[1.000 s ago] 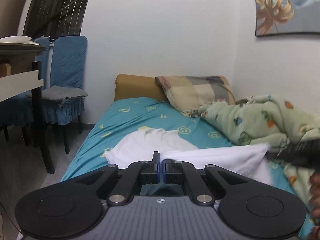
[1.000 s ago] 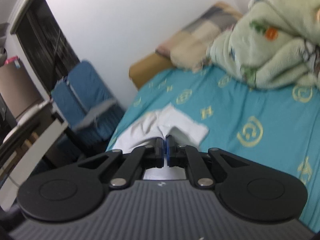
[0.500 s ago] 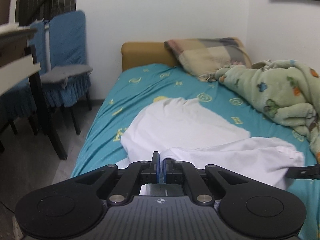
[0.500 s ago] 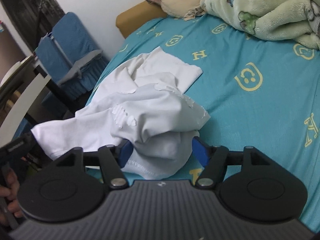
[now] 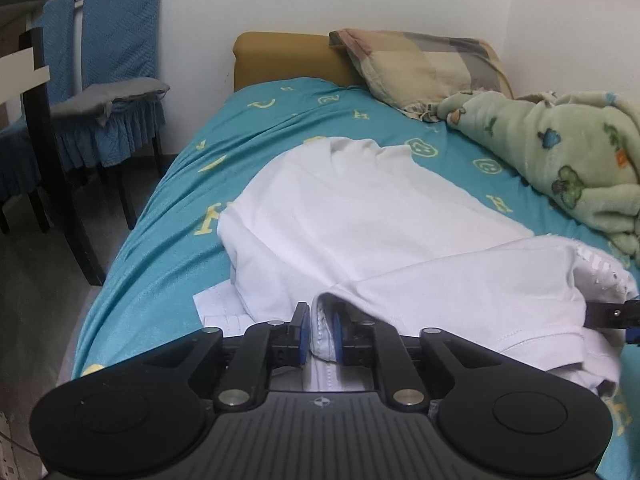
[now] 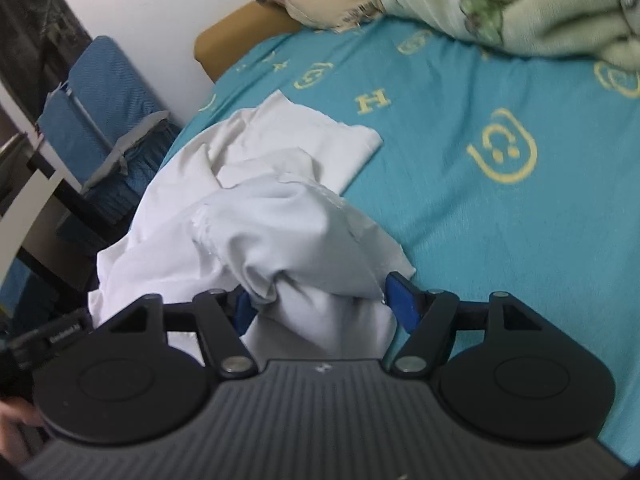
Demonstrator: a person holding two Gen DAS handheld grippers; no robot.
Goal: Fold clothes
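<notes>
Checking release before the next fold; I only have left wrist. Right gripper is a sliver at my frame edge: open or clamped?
Observer: Open. The right wrist view shows the right gripper with its jaws spread wide and the white garment bunched loosely between them.
Operator: Pads on the cloth?
Observer: One pad shows bare blue at the cloth's edge. The other is half buried under a fold.
Operator: Anything else in that frame?
Observer: A hand shows at the lower left edge.

Bed (image 5: pixel 168 200) with teal patterned sheet, bearing a white garment (image 5: pixel 360 220) at mid-mattress, a plaid pillow (image 5: pixel 424 64) against the headboard, and a green blanket (image 5: pixel 568 152) bunched along the wall side.
</notes>
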